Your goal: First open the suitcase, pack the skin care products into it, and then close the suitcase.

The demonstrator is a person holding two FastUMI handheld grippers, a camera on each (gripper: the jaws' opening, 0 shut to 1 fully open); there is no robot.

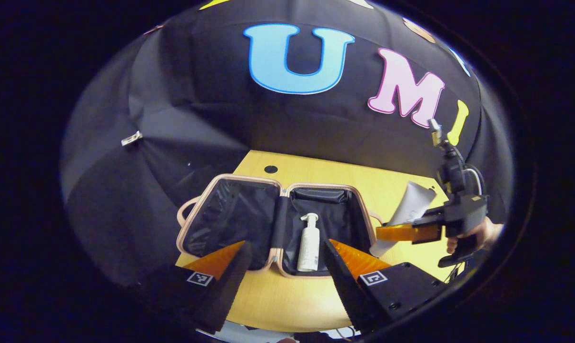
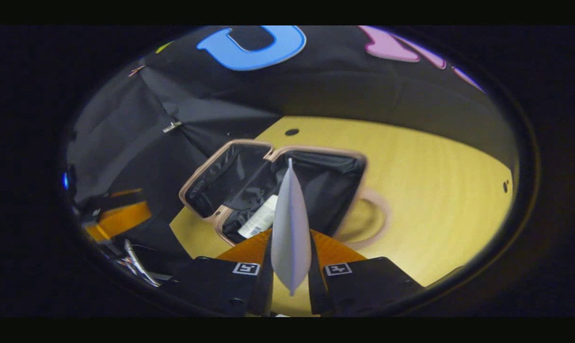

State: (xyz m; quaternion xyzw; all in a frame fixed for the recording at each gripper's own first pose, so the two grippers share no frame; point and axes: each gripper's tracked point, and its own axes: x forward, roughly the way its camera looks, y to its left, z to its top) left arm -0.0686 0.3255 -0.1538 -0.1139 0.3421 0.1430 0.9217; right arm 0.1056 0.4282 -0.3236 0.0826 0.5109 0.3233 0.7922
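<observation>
A small pink-rimmed suitcase (image 1: 230, 177) lies open on the wooden table (image 1: 363, 178), both black-lined halves facing up. A white pump bottle (image 1: 309, 243) lies in its right half. My left gripper (image 1: 285, 267) hangs open above the suitcase's near edge, with nothing between its fingers. To the right of the suitcase, my right gripper (image 1: 392, 232) is shut on a white tube (image 1: 411, 202), held in a hand (image 1: 480, 234). In the right gripper view the tube (image 2: 291, 224) stands upright between the fingers of the right gripper (image 2: 291, 269), in front of the open suitcase (image 2: 316, 151) and the bottle (image 2: 259, 219).
The table (image 2: 435, 190) has bare wood to the right of the suitcase and a cable hole (image 1: 271, 169) near the back edge. A looped handle (image 2: 371, 216) sticks out from the suitcase's side. The left gripper (image 2: 118, 216) shows at the far left. Black cloth walls stand close behind.
</observation>
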